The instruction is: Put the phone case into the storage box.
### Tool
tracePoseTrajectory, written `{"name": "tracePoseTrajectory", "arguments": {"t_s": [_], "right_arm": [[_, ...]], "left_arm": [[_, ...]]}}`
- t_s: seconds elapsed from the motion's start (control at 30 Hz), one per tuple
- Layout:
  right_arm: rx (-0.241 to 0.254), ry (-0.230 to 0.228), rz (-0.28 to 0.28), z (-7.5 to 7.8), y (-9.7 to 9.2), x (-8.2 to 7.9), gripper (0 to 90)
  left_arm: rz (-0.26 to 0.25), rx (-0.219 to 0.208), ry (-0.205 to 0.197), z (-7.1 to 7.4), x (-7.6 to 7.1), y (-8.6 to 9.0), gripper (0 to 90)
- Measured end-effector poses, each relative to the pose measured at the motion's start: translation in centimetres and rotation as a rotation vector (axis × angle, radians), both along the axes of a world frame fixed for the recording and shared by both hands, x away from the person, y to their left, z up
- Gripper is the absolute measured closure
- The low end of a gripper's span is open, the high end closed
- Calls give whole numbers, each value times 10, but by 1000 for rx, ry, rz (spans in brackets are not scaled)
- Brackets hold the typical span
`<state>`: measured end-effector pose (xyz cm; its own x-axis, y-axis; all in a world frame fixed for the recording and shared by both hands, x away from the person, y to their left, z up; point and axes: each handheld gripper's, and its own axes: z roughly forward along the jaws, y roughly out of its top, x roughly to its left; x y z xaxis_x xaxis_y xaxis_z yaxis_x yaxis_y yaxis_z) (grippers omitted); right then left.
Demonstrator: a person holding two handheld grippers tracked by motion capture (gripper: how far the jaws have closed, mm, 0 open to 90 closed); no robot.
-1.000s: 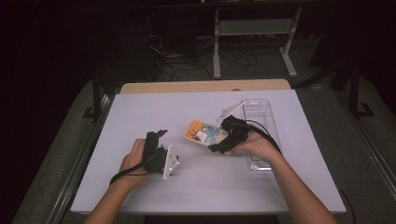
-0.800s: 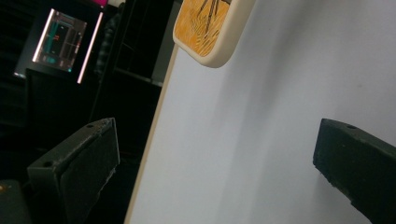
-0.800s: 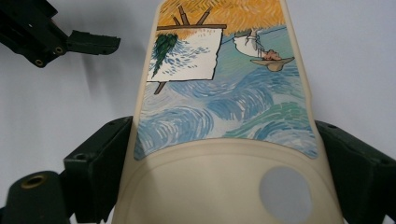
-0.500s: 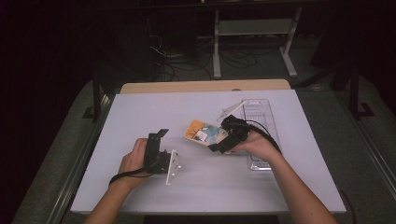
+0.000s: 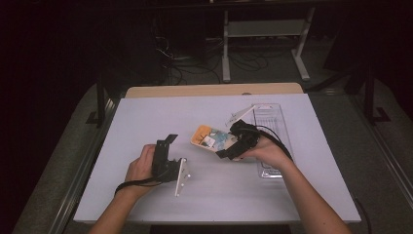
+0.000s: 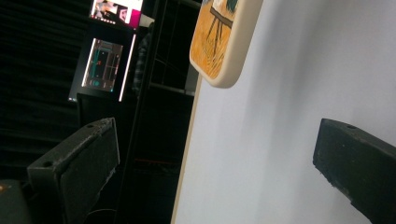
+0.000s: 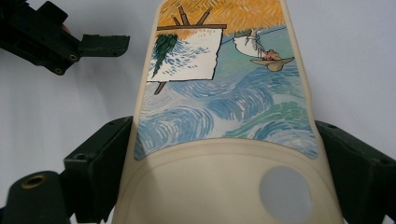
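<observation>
left tool (image 5: pixel 168 146) has tipped sideways; right tool (image 5: pixel 225 153) still clamps phone case (image 5: pixel 210 138).

Table (image 5: pixel 146 122), white top: clear plastic tray (image 5: pixel 272 122) at right; painted phone case (image 5: pixel 210 138) near centre.

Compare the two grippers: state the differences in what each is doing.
The right gripper has its jaws closed on the sides of the painted phone case; the left gripper stands open with nothing between its jaws. In the high view the right gripper sits mid-table beside the clear tray, while the left gripper is nearer the front edge. Both are black, hand-held and two-jawed.
</observation>
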<state>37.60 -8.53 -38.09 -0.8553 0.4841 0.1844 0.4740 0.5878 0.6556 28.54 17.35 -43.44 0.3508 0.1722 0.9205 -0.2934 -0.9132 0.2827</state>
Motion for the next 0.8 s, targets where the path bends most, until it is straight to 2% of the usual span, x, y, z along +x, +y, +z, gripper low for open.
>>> {"name": "tracePoseTrajectory", "arguments": {"t_s": [0.37, 0.8], "right_arm": [[10, -6, 8, 2, 5, -4, 107], [38, -7, 19, 2, 12, -5, 107]], "left_arm": [[-10, 12, -62, -1, -2, -8, 0], [-37, 34, -94, -6, -1, -24, 0]]}}
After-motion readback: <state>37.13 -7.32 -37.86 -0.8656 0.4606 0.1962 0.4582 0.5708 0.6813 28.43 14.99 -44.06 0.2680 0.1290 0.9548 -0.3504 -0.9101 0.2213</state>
